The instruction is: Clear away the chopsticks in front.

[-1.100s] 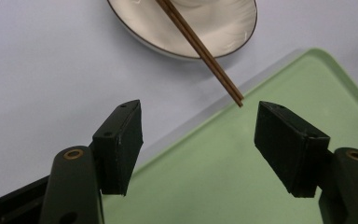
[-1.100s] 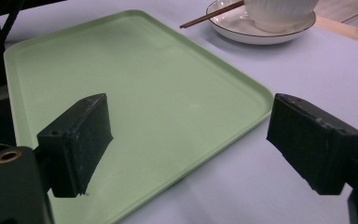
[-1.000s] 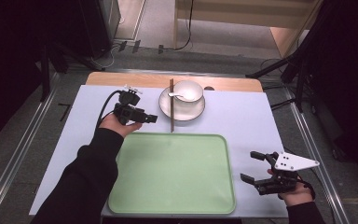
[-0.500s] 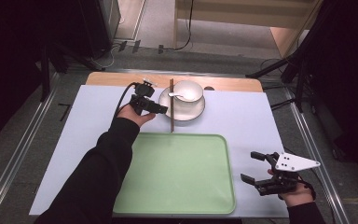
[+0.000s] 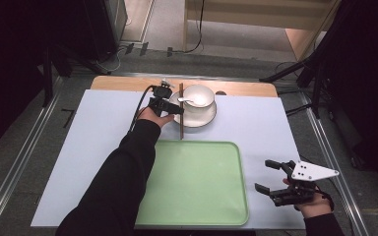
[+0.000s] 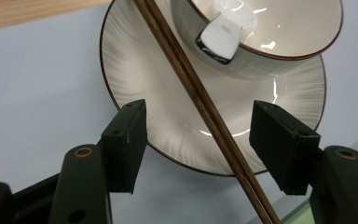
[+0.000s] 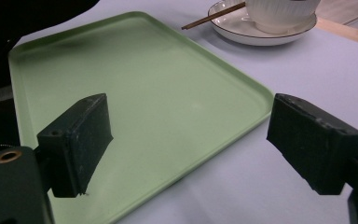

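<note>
A pair of brown chopsticks [image 5: 180,114] lies across the left rim of a white plate [image 5: 200,118], running down toward the green tray [image 5: 192,182]. On the plate stands a white bowl [image 5: 199,95] with a white spoon [image 5: 186,101] in it. My left gripper [image 5: 173,106] is open at the plate's left side. In the left gripper view its jaws straddle the chopsticks [image 6: 205,105] just above the plate [image 6: 135,65] without touching them. My right gripper [image 5: 262,175] rests open and empty near the tray's right edge [image 7: 242,93].
A pale mat [image 5: 88,142] covers the table, with a wooden strip [image 5: 123,83] along the back. The tray is bare. Metal rails [image 5: 24,162] run along the floor on both sides, and dark stands [image 5: 315,69] are at the back right.
My left gripper has moved right and forward, from the mat left of the plate to the chopsticks at the plate's rim. The right gripper has stayed put.
</note>
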The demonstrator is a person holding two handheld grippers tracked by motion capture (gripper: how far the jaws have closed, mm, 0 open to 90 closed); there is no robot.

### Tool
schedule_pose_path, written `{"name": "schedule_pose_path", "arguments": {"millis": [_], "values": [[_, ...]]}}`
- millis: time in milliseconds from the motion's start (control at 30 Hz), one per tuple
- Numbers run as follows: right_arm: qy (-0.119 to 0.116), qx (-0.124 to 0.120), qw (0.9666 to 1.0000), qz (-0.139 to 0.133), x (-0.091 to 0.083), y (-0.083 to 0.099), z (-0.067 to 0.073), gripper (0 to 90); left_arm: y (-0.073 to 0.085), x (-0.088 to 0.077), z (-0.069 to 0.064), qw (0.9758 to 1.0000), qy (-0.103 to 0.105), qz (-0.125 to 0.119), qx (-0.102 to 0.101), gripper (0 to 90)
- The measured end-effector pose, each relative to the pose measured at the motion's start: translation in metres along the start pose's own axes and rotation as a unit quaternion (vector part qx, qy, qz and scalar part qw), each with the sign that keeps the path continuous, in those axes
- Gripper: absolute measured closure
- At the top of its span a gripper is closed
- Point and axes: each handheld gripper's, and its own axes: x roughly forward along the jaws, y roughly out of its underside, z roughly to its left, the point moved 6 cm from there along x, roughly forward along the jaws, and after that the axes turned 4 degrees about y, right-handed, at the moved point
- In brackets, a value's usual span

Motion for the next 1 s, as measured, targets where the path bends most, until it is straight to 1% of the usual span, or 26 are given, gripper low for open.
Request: {"name": "schedule_pose_path", "arguments": {"millis": [33, 100, 133, 200, 300, 367, 433, 533, 700, 900, 1000], "values": [[0.000, -0.001, 1.0000, 0.000, 0.000, 0.000, 0.000, 14.3, 0.001, 0.003, 0.002, 1.0000, -0.006, 0.003, -0.005, 37.8], [-0.001, -0.002, 1.0000, 0.000, 0.000, 0.000, 0.000, 14.3, 0.001, 0.006, 0.003, 0.9999, -0.002, 0.004, -0.010, 38.0], [-0.002, -0.002, 1.0000, 0.001, 0.000, 0.001, 0.000, 14.3, 0.001, 0.007, 0.002, 0.9999, -0.005, 0.002, -0.009, 38.0], [-0.002, -0.001, 1.0000, 0.001, -0.001, 0.001, 0.000, 14.3, 0.001, 0.009, 0.002, 0.9999, -0.011, 0.003, -0.001, 38.1], [-0.002, -0.002, 1.0000, -0.001, -0.001, 0.001, 0.000, 14.3, 0.002, 0.011, 0.003, 0.9998, -0.017, 0.007, 0.000, 38.3], [-0.002, -0.001, 1.0000, 0.000, -0.001, 0.001, 0.000, 14.3, 0.003, 0.012, 0.005, 0.9998, -0.020, 0.009, -0.003, 38.5], [-0.002, -0.002, 1.0000, 0.000, 0.000, 0.000, 0.000, 14.3, 0.003, 0.013, 0.006, 0.9996, -0.025, 0.009, 0.000, 38.6], [-0.003, -0.002, 1.0000, 0.000, 0.000, 0.000, 0.000, 14.3, 0.003, 0.013, 0.007, 0.9996, -0.026, 0.006, -0.004, 38.6], [-0.003, -0.002, 1.0000, 0.000, -0.001, 0.000, 0.000, 14.3, 0.002, 0.013, 0.004, 0.9997, -0.025, 0.002, -0.001, 39.3], [-0.003, -0.002, 1.0000, 0.000, 0.000, 0.000, 0.001, 14.4, 0.002, 0.014, 0.001, 0.9996, -0.028, 0.003, 0.007, 39.8], [-0.003, -0.003, 1.0000, 0.000, 0.000, 0.000, 0.001, 14.3, 0.002, 0.016, 0.001, 0.9996, -0.028, 0.001, 0.003, 41.3]]}}
